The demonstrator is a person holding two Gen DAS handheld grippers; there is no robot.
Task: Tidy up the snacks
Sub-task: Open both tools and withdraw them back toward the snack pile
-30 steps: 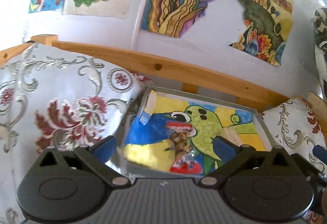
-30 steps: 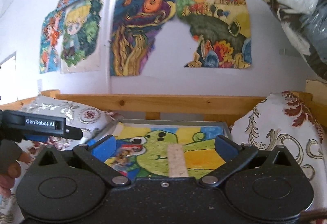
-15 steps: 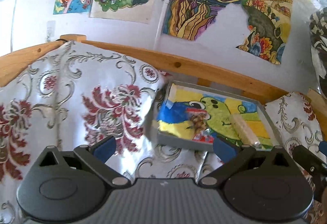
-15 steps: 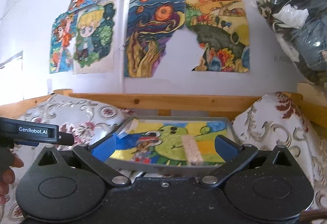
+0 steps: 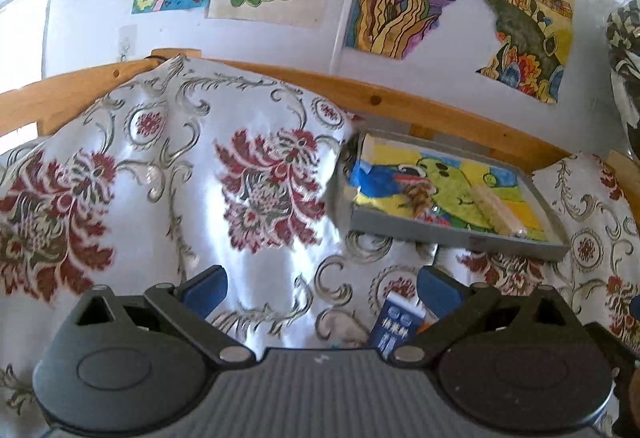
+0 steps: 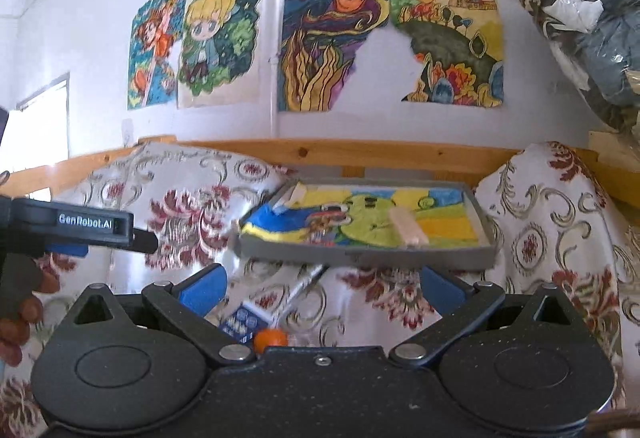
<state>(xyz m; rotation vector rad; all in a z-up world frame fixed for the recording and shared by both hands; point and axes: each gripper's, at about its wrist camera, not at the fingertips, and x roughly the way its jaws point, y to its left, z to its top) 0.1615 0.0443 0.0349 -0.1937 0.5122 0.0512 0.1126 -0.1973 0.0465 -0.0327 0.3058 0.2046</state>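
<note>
1. Your left tool point(image 5: 320, 288) was spread wide with nothing between its fingers, above the flowered cloth point(image 5: 248, 174).
2. Your right tool point(image 6: 320, 286) gaped empty too, facing the grey tray point(image 6: 360, 254).
3. You had two snacks lying in the tray: a pale bar point(image 6: 406, 228) right of centre and a brown snack point(image 5: 418, 196) left of it, apart.
4. Below the tray, a blue packet point(image 6: 240, 322) and an orange ball point(image 6: 271, 339) lay on the cloth, close together.
5. Your hand point(image 6: 18, 314) gripped the left tool's handle.
</note>
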